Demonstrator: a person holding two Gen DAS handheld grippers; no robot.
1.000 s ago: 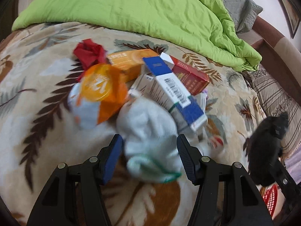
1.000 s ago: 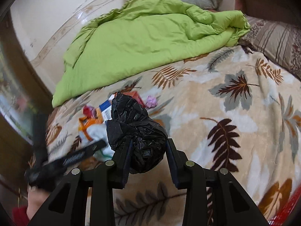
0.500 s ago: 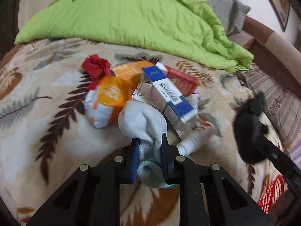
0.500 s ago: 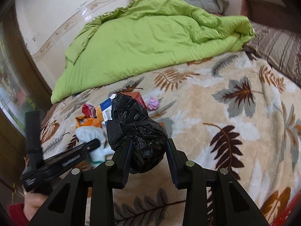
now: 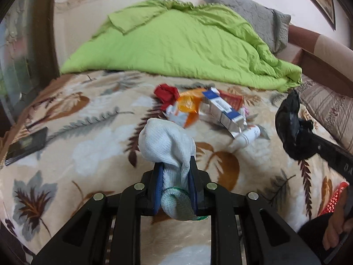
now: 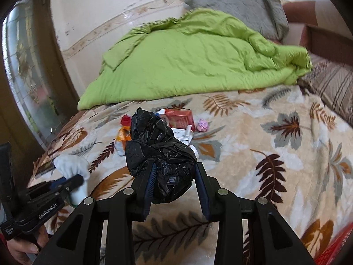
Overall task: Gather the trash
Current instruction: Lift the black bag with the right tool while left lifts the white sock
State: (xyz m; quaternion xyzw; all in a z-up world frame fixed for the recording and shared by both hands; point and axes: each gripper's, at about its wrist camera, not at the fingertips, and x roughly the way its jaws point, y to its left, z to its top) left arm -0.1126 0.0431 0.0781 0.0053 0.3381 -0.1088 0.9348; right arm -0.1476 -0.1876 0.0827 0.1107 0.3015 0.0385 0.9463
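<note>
Black bag (image 6: pixel 161 152) between tool (image 6: pixel 175 185) jaws

The sock (image 5: pixel 167 141) is soft ribbed knit; the bag (image 6: pixel 161 152) crinkly, glossy black plastic; the leaf-print blanket (image 6: pixel 253 137) plush and matt.

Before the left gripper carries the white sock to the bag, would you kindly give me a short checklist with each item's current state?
1. Left gripper shut on the white sock: ok.
2. Sock lifted clear of the trash pile: ok.
3. Right gripper holding the black bag: ok.
4. Bag mouth open to receive: not ok, it is bunched.
5. Grippers apart, no collision: ok.
6. Remaining trash still on the bed: ok.
</note>
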